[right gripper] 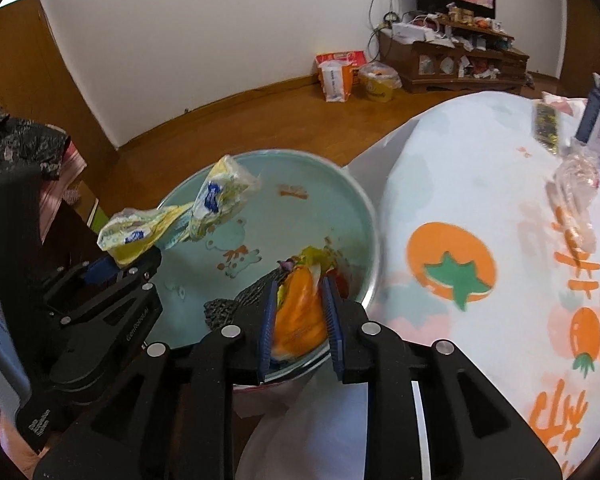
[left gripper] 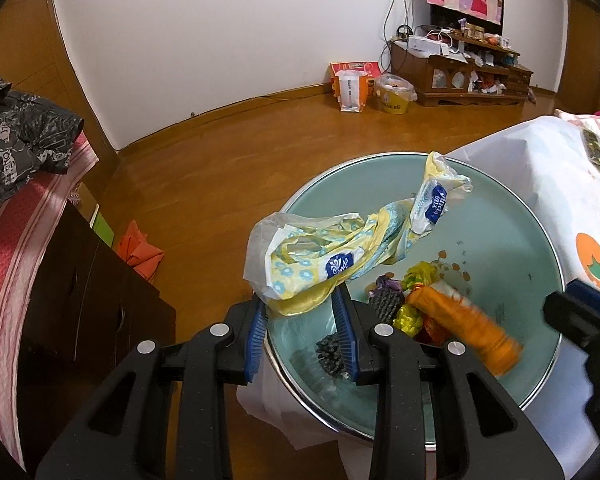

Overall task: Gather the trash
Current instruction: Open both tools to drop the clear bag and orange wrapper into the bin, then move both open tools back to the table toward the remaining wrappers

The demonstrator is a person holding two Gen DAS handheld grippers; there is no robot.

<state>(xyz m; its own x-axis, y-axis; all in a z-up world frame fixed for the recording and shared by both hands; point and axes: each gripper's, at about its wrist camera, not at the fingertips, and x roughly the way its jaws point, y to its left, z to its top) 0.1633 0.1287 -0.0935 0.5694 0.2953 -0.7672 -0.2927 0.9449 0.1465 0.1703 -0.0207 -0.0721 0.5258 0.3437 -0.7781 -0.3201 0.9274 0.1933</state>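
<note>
Trash lies in a pale green round tray (left gripper: 500, 216) at lower centre: candy wrappers (left gripper: 408, 312), a dark mesh scrap (left gripper: 386, 300). The left hand-held gripper (left gripper: 300, 312) pinches a yellow tissue-pack wrapper (left gripper: 320, 256) over the tray. The right hand-held gripper (right gripper: 298, 312) stands narrowly parted, a blurred orange wrapper (right gripper: 300, 316) between its pads (right gripper: 267, 320); contact unclear.

Both wrist views look steeply down along their own black, blue-padded fingers, close above the round pale-green metal basin (left gripper: 500, 216) (right gripper: 204, 312). The left view sits further left. The 2 views share the basin, white wall (left gripper: 228, 32) (right gripper: 204, 32) and wooden floor (left gripper: 228, 152) (right gripper: 300, 120).
</note>
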